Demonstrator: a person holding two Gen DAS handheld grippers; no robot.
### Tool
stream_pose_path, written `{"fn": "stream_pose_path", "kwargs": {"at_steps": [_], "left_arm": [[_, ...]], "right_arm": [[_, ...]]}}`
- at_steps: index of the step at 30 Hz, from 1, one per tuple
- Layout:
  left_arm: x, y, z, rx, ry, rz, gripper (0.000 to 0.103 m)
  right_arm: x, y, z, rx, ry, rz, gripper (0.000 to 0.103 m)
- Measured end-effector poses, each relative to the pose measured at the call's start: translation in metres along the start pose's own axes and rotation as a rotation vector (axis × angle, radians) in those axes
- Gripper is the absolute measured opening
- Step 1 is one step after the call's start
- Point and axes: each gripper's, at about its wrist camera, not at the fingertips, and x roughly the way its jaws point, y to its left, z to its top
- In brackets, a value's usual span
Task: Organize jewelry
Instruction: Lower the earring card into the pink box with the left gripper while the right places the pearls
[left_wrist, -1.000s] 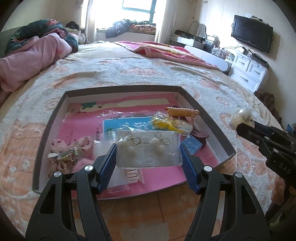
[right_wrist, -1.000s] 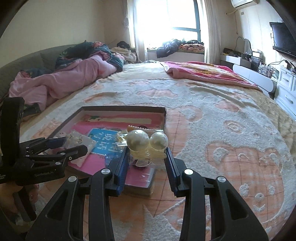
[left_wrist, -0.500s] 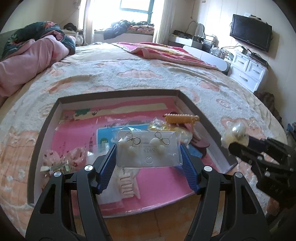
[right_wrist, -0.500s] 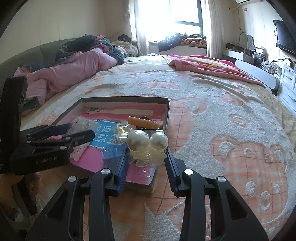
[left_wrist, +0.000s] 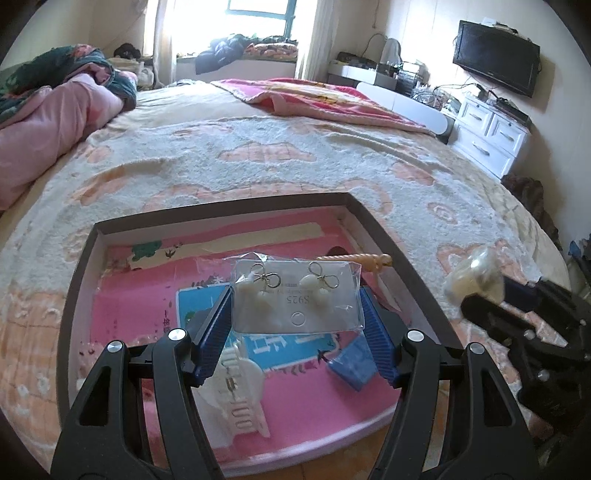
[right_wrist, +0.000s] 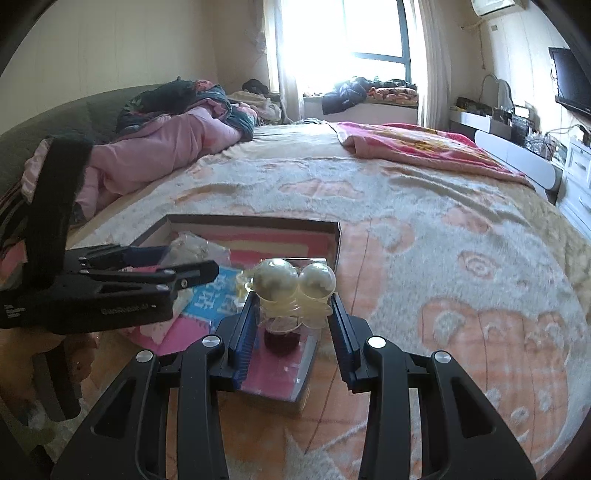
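The left hand-held gripper (left_wrist: 295, 314) is clamped on a clear bag with an earring card (left_wrist: 297, 295), its blue pads pressing the bag's two side edges. The card carries two pearl-and-bow earrings and hangs above the open tray (left_wrist: 74, 291), not touching it. Directly under this hand-held gripper, on the tray's pink floor, lie a white claw hair clip (left_wrist: 240, 391) near the front edge and a small blue block (left_wrist: 352, 363) just to its right. A blue printed card (left_wrist: 195, 302) lies flat beneath them, and an orange ridged hair clip (left_wrist: 354, 258) rests near the tray's right wall.

The right hand-held gripper (right_wrist: 293, 314) is closed on a small bag of two large pearl pieces (right_wrist: 295, 282), the pearls sitting side by side just above the fingertips. It hovers over the near right corner of the tray (right_wrist: 258, 223); a dark red item (right_wrist: 280, 338) shows in the tray below the bag, too blurred to name. In the left wrist view the same pearl bag (left_wrist: 474, 275) appears just outside the tray's right wall, held by the right tool.

The tray rests on a bed (left_wrist: 258, 155) covered with a cream and peach blanket. A pink quilt (left_wrist: 55, 122) is heaped on the far left, a red blanket (left_wrist: 317, 96) lies towards the window, and a television (left_wrist: 496, 57) hangs on the right wall above white drawers (left_wrist: 487, 129).
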Motion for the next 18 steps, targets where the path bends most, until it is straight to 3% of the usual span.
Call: {"fn": "stream_pose_path", "kwargs": {"at_steps": [4, 18], "left_arm": [[0.009, 0.004, 0.005, -0.003, 0.025, 0.014, 0.057], [0.028, 0.017, 0.005, -0.040, 0.079, 0.013, 0.058]], "right_arm": [[0.014, 0.002, 0.005, -0.008, 0.030, 0.029, 0.036], [0.038, 0.035, -0.023, -0.043, 0.145, 0.095, 0.036]]}}
